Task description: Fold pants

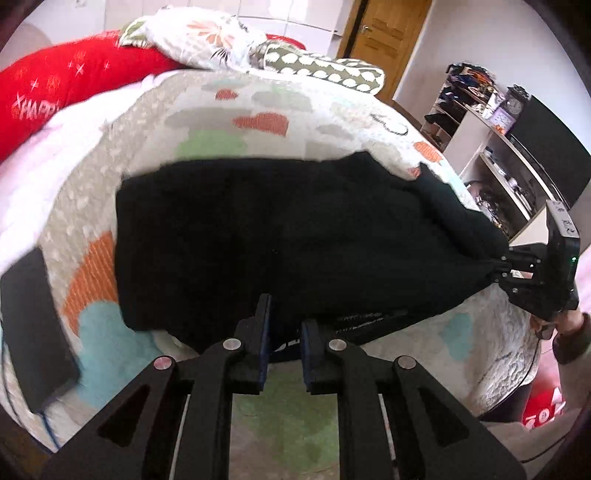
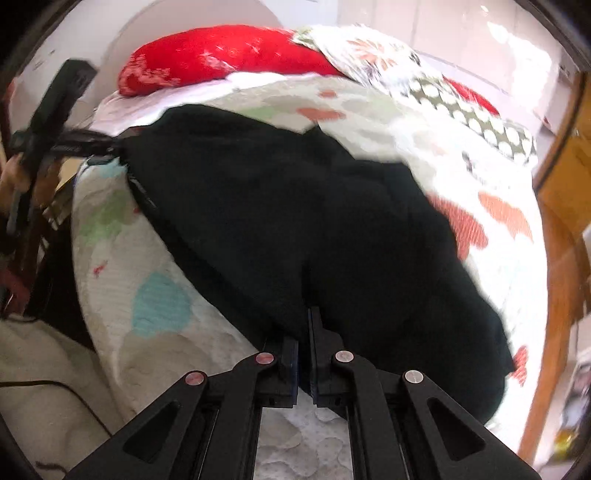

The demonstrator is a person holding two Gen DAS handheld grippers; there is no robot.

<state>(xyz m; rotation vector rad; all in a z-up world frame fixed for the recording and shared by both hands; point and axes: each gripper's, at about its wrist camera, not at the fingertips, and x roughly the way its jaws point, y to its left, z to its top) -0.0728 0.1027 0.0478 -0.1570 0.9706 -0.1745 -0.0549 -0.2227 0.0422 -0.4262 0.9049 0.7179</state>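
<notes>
The black pants lie spread across the patterned bedspread. My left gripper is shut on the near edge of the pants, with cloth pinched between its blue pads. My right gripper shows at the right of the left wrist view, shut on a bunched corner of the pants and pulling it taut. In the right wrist view the right gripper is shut on the black pants, and the left gripper holds the far left corner.
A red pillow and patterned pillows lie at the head of the bed. A dark flat object lies at the bed's left edge. Shelves with clutter stand to the right, beside a wooden door.
</notes>
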